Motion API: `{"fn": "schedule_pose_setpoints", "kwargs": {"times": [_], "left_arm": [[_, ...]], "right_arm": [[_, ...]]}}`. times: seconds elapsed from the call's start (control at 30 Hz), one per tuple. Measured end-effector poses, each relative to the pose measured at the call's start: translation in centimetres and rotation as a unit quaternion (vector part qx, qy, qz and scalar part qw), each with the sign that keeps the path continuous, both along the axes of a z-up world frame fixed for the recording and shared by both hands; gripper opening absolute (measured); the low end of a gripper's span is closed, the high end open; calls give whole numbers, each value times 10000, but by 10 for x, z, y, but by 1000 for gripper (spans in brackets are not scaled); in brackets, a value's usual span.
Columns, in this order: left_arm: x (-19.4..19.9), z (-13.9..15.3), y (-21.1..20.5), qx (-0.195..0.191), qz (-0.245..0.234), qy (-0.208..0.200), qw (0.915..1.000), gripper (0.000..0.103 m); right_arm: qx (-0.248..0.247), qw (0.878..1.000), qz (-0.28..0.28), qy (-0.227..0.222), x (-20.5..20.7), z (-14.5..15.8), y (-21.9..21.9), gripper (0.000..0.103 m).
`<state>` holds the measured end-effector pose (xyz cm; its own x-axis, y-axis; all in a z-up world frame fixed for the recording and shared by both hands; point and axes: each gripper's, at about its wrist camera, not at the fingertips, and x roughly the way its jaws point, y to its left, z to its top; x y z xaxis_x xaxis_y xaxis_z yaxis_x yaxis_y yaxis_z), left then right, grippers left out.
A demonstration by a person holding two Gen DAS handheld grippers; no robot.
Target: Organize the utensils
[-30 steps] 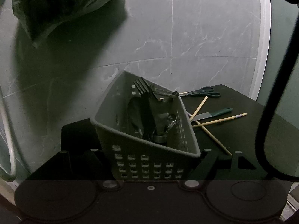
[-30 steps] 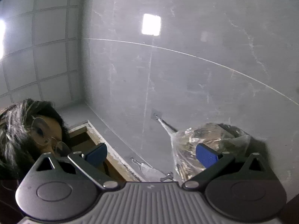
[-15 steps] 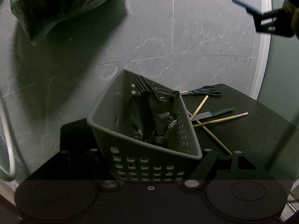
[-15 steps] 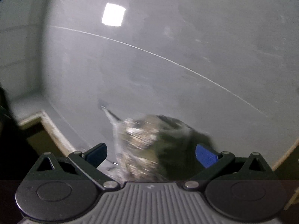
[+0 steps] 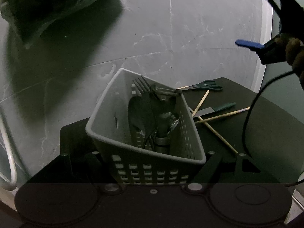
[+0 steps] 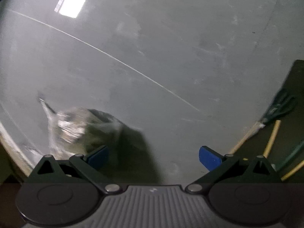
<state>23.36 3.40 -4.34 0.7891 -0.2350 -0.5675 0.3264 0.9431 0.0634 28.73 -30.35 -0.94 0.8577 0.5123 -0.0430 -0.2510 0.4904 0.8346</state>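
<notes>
A grey perforated basket (image 5: 106,133) stands tilted on the black table (image 5: 266,133), with my left gripper (image 5: 152,164) shut on its near wall. Inside lean a fork (image 5: 141,87), spoons and other dark metal utensils. On the table to its right lie green-handled scissors (image 5: 207,85), a green-handled knife (image 5: 214,109) and several wooden chopsticks (image 5: 222,115). My right gripper (image 5: 234,17) hangs open in the air at the upper right, a hand behind it, nothing between its blue pads (image 6: 208,159). In its own view the right gripper (image 6: 153,156) faces the grey wall, with the scissors (image 6: 279,108) at the right edge.
A clear plastic bag (image 5: 47,3) with dark contents hangs on the marble wall at the upper left, blurred in the right wrist view (image 6: 76,131). A white rail (image 5: 7,152) curves at the far left. A black cable (image 5: 248,117) dangles over the table's right side.
The right gripper has come down into the upper right of the left wrist view. Its own view has swung down from the ceiling to the wall and table edge. The basket has kept still.
</notes>
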Motion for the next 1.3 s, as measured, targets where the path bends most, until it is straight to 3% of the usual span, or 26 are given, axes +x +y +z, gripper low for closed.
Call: {"fn": "schedule_pose_setpoints", "kwargs": {"times": [0.67, 1.3], "left_arm": [[0, 0, 0, 1, 15, 15, 10000, 77], [1, 0, 0, -11, 30, -3, 10000, 77]], "right_arm": [[-678, 9950, -180, 710, 14, -15, 16, 103], [-999, 9897, 0, 1020, 31, -28, 36, 103]]}}
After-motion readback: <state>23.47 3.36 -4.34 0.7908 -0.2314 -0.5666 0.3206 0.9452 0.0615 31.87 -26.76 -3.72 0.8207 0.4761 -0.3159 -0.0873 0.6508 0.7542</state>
